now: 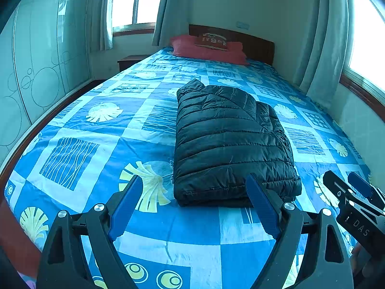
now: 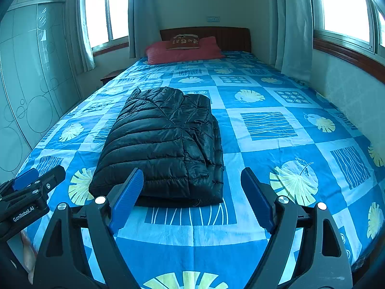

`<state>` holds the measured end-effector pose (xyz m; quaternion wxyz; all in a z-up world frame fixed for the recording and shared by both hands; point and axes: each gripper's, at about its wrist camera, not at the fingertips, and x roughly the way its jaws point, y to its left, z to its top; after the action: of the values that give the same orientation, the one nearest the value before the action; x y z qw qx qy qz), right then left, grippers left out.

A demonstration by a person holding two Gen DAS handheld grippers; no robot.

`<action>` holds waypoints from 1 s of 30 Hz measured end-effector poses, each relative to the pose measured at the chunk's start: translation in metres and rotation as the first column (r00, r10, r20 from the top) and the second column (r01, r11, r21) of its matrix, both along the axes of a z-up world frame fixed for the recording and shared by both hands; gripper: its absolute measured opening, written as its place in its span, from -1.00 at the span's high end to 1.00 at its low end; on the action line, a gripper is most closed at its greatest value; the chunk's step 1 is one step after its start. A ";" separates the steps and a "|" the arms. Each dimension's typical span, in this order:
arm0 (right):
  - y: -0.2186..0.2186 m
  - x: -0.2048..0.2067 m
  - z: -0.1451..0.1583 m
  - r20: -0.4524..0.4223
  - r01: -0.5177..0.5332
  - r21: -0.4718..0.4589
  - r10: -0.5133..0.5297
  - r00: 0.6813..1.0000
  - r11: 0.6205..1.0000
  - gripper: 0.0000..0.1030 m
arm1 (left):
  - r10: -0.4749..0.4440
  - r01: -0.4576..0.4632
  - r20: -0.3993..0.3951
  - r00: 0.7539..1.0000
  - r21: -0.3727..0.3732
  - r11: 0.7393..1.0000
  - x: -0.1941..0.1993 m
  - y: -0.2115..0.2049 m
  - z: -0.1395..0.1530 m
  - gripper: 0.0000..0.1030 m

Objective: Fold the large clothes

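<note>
The left hand-held gripper (image 1: 195, 207) is positioned low over the foot end of the bed, its blue-padded fingers (image 1: 126, 207) spread wide apart with nothing between them. The right hand-held gripper (image 2: 192, 200) sits alongside it at a similar height, its blue fingers (image 2: 257, 197) likewise spread apart and empty; each unit appears at the edge of the other's view. Directly beneath both lies the bedspread (image 1: 79, 125), a blue patchwork of squares printed with pale yellow leaf, circle and wavy-line motifs, covering the bed from edge to edge. Just beyond the fingertips rests the black puffer jacket (image 1: 228, 142), folded into a compact, roughly rectangular bundle with its quilted channels running crosswise. The bundle lies flat on the bedspread near the middle of the bed's width, its near folded edge facing the grippers and its narrower far end pointing toward the headboard; neither gripper touches it. In the right wrist view the jacket (image 2: 163, 142) sits left of centre, partly behind that gripper's left finger. Farther along, at the head of the bed, a red pillow (image 2: 182, 51) lies across the mattress with a smaller dark red cushion (image 2: 184, 41) resting on top. Behind these stands the dark wooden headboard (image 2: 223, 36). A small wooden nightstand (image 1: 131, 61) stands beside the bed's left side, with a glazed wardrobe (image 1: 41, 65) along that wall and curtained windows (image 2: 107, 9) beyond.
</note>
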<state>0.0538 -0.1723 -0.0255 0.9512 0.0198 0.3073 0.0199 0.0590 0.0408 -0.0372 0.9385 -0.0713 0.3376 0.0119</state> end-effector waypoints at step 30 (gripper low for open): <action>0.005 0.001 -0.003 -0.001 -0.002 0.001 0.002 1.000 1.000 -0.61 | 0.002 -0.002 0.009 1.000 0.009 1.000 0.000 -0.001 0.000 -0.67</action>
<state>0.0551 -0.1674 -0.0289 0.9511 0.0198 0.3076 0.0210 0.0590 0.0397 -0.0371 0.9402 -0.0672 0.3335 0.0140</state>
